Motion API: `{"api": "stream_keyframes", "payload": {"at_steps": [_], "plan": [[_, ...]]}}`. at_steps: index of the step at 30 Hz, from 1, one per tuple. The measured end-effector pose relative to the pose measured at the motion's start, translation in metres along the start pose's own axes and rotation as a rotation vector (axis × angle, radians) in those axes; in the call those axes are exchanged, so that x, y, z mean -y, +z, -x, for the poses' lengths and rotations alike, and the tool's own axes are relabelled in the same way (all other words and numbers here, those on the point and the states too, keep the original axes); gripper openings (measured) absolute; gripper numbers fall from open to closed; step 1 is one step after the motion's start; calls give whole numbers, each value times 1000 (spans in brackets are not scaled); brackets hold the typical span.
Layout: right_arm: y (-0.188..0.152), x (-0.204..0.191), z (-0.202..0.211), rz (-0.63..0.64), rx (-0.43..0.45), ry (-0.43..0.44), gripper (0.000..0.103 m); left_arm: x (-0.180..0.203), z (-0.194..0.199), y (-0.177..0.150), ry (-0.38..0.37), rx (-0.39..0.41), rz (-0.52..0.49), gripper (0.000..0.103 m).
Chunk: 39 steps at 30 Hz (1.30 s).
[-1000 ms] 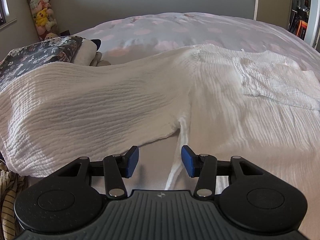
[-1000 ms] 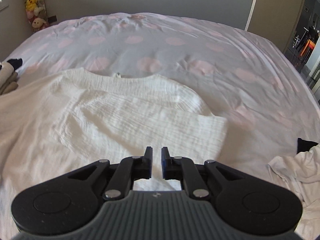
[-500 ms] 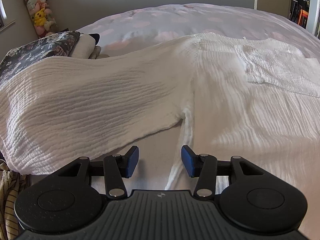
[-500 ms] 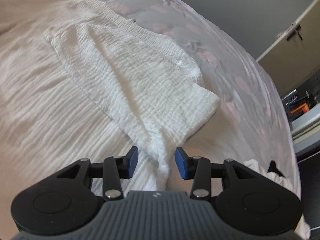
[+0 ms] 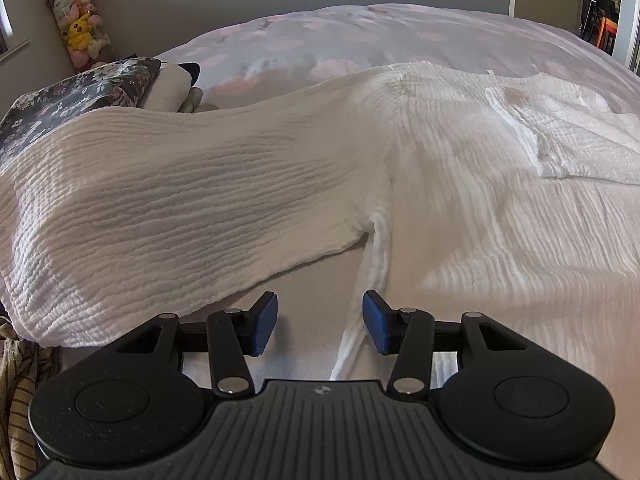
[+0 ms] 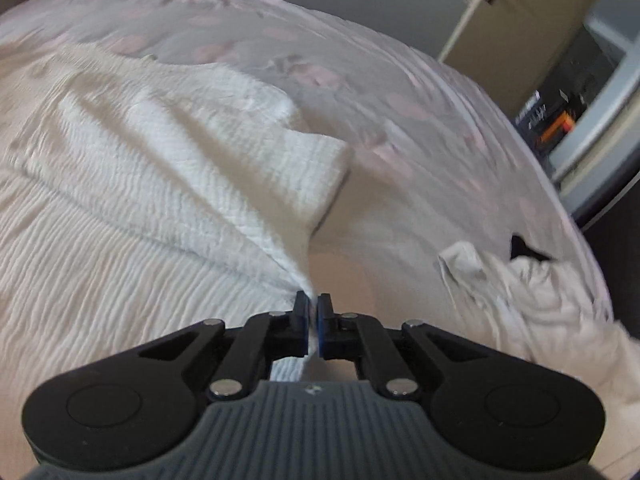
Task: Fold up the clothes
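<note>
White crinkled garment [image 5: 248, 184] spread on bed [image 5: 360, 36]; left tongs [image 5: 319, 326] wide, empty; right tongs [image 6: 313, 322] pinching garment edge.

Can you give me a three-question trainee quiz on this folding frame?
1. True or false: the right tool is shut on the white garment.
2. The left tool is: A) open, B) clamped on cloth, C) out of view?
3. What lies past the garment's left sleeve, at the far left?

Key: 1 true. 2 A; a thin edge of cloth lies between the pads, ungripped. 3 A floral-print folded pile.
</note>
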State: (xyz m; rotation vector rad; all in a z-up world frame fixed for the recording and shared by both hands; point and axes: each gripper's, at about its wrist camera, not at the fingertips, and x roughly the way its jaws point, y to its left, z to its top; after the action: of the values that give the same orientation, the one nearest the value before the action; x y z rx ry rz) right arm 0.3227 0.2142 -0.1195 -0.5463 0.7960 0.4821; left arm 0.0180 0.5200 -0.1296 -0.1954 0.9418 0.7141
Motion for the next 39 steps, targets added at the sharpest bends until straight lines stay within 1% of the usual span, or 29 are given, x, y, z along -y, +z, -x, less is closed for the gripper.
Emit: {"api": "stream_keyframes", "payload": {"at_steps": [2, 4, 7, 9, 12, 13, 15, 16, 20, 22, 24, 26, 28, 31, 32, 33, 35, 38, 39], "plan": [[-5, 4, -7, -45, -24, 31, 5, 0, 0, 0, 1, -2, 1, 45], [-11, 1, -13, -54, -52, 66, 5, 0, 0, -1, 1, -2, 1, 45], [-13, 2, -10, -68, -50, 79, 8, -1, 0, -1, 1, -2, 1, 45], [-12, 7, -4, -94, -42, 95, 22, -1, 0, -2, 1, -2, 0, 45], [-7, 22, 9, -178, -7, 153, 33, 0, -1, -2, 5, -5, -9, 45], [-4, 28, 13, -210, 7, 174, 34, 0, -2, -3, 7, -7, -11, 45], [3, 37, 18, -258, 35, 195, 41, 1, -4, -3, 11, -17, -16, 45], [8, 40, 17, -270, 42, 192, 42, 1, -5, -3, 11, -22, -19, 45], [34, 52, -3, -341, 57, 186, 44, 2, -8, -5, 8, -43, -33, 46], [47, 58, -18, -380, 60, 196, 49, 3, -9, -5, 11, -45, -41, 50], [57, 62, -34, -417, 63, 210, 61, 3, -11, -6, 16, -47, -45, 53], [67, 65, -51, -458, 67, 221, 62, 1, -14, -6, 13, -50, -37, 55], [73, 67, -66, -503, 72, 235, 62, 0, -16, -5, 7, -50, -21, 57], [79, 67, -89, -540, 50, 252, 50, -2, -18, -5, 2, -45, -7, 59], [79, 66, -94, -541, 43, 253, 38, -2, -19, -5, 2, -43, -5, 59], [80, 66, -96, -531, 53, 248, 21, -2, -19, -5, 3, -41, -5, 59], [81, 65, -101, -513, 74, 236, 6, -1, -20, -5, 4, -38, -5, 60], [85, 71, -105, -499, 125, 189, 4, -1, -20, -5, 4, -37, -5, 60], [86, 74, -109, -505, 123, 172, 4, -1, -21, -5, 4, -37, -5, 60]]}}
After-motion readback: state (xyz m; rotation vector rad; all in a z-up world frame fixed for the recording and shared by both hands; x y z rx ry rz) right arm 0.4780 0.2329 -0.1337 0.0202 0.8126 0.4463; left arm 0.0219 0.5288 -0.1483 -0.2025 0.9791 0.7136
